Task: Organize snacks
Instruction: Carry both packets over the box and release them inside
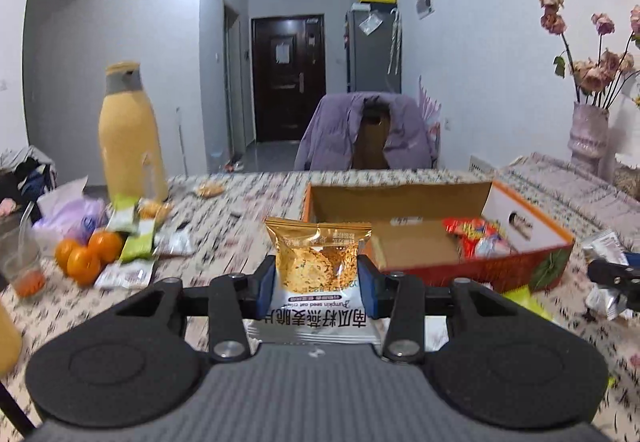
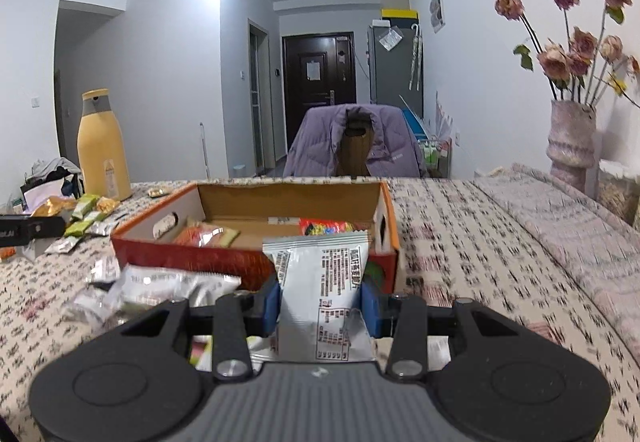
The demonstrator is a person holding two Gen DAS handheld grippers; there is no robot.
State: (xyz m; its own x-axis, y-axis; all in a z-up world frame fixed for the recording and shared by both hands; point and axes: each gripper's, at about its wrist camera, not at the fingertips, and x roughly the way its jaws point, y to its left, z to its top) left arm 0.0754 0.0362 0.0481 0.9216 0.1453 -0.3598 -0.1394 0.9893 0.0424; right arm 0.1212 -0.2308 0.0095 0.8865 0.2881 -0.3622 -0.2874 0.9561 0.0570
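My left gripper [image 1: 317, 286] is shut on a gold and white pumpkin seed oat crisp packet [image 1: 318, 262], held upright above the tablecloth. Beyond it to the right lies the open orange cardboard box [image 1: 532, 242] with red snack packets [image 1: 474, 238] inside. My right gripper [image 2: 320, 302] is shut on a silver snack packet [image 2: 324, 282], printed back facing me, just in front of the same box [image 2: 256, 262]. At the right edge of the left wrist view the right gripper [image 1: 612, 274] shows with its silver packet. The left gripper [image 2: 28, 228] shows at the left edge of the right wrist view.
Loose silver packets [image 2: 160, 288] lie left of the right gripper. Green and white packets [image 1: 134, 242], oranges [image 1: 86, 256], a glass [image 1: 22, 262] and a tall yellow bottle [image 1: 130, 134] stand at the left. A vase of dried roses [image 2: 572, 146] is at the right. A chair with a purple jacket [image 1: 368, 130] stands behind the table.
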